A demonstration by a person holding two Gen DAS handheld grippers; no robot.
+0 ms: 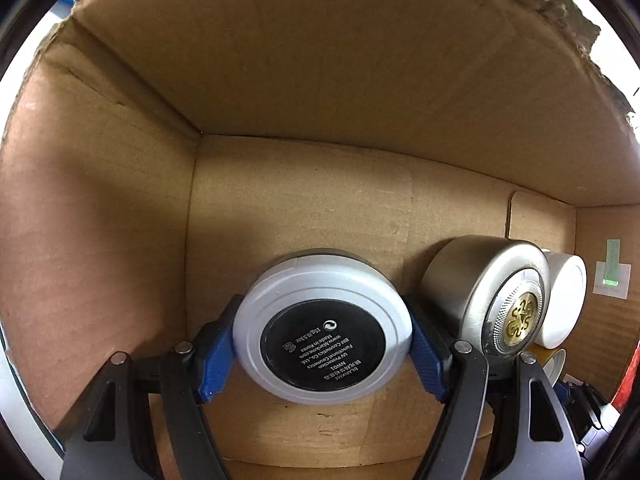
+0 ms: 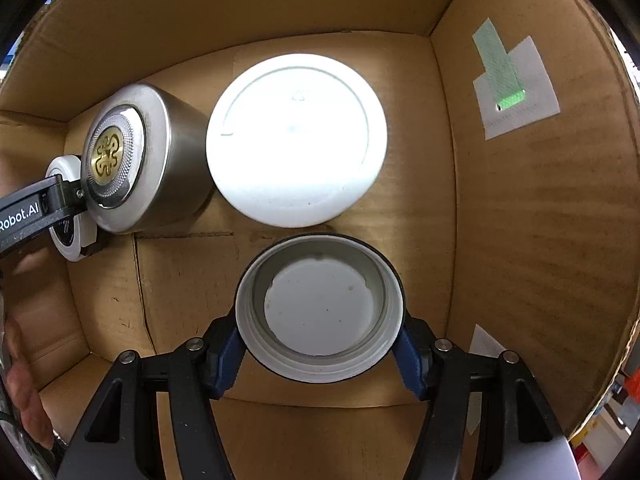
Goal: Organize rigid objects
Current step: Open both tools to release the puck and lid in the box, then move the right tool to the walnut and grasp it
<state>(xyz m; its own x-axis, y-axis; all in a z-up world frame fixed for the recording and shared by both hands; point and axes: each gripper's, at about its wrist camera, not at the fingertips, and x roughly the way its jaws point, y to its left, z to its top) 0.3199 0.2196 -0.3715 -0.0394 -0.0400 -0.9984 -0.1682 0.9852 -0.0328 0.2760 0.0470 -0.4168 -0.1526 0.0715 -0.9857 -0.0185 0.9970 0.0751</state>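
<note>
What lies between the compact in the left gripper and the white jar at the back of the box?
The silver tin lies between the compact and the white jar; the right wrist view shows it best.

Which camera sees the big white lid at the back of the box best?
The right wrist view. There the big white lid faces the camera whole, beside the silver tin. In the left wrist view only a sliver of it peeks out behind the tin.
</note>
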